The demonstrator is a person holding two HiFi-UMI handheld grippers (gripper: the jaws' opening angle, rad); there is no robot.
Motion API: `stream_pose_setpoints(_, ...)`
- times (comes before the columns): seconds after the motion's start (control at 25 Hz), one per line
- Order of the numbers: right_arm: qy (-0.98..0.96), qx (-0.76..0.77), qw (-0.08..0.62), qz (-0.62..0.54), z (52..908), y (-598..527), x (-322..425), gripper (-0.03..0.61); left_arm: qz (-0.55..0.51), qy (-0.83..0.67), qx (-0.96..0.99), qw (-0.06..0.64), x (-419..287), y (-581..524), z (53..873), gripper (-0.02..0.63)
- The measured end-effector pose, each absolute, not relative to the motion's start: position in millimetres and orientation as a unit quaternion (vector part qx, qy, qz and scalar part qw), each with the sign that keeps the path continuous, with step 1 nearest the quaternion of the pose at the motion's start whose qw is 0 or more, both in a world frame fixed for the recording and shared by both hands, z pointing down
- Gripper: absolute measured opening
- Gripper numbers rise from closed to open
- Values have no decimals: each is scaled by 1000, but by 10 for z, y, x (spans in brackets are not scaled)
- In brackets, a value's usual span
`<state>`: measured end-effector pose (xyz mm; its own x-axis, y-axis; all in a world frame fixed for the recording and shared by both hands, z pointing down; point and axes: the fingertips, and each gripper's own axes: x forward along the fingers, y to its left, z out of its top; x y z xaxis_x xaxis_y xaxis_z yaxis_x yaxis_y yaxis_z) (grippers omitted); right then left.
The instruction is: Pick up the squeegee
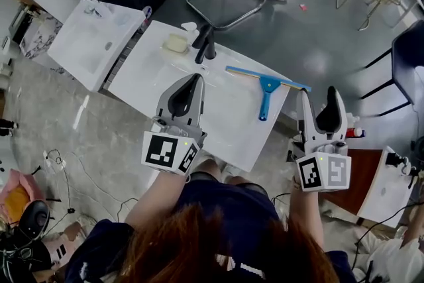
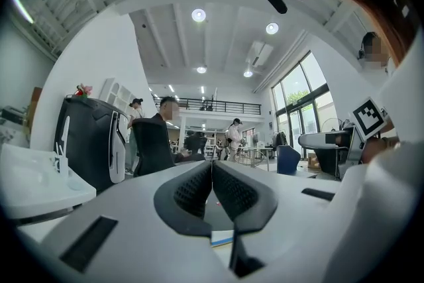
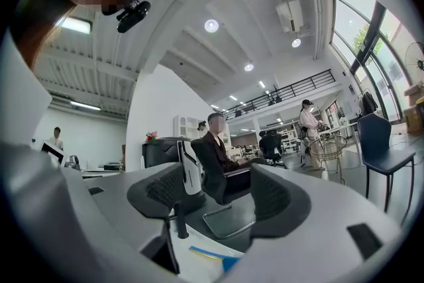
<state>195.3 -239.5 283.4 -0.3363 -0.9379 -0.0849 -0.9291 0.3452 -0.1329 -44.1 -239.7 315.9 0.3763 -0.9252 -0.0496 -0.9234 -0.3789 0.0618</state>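
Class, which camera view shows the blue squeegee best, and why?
The head view: the whole squeegee lies in sight on the white table, blade and handle. The right gripper view catches only a blue sliver of it at the bottom of the frame. The left gripper view shows nothing clearly of it.

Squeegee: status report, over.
Left gripper shut, empty. Right gripper open, empty. Squeegee flat on counter, untouched. Nothing between it and the jaws.
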Motion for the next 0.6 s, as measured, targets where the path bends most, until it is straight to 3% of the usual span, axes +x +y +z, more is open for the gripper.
stream_pose_setpoints(0.6, 780, -620, 16, -84, 3396, -3166, 1807, 310, -51, -508, 860, 24, -342, -3435, 3201, 21)
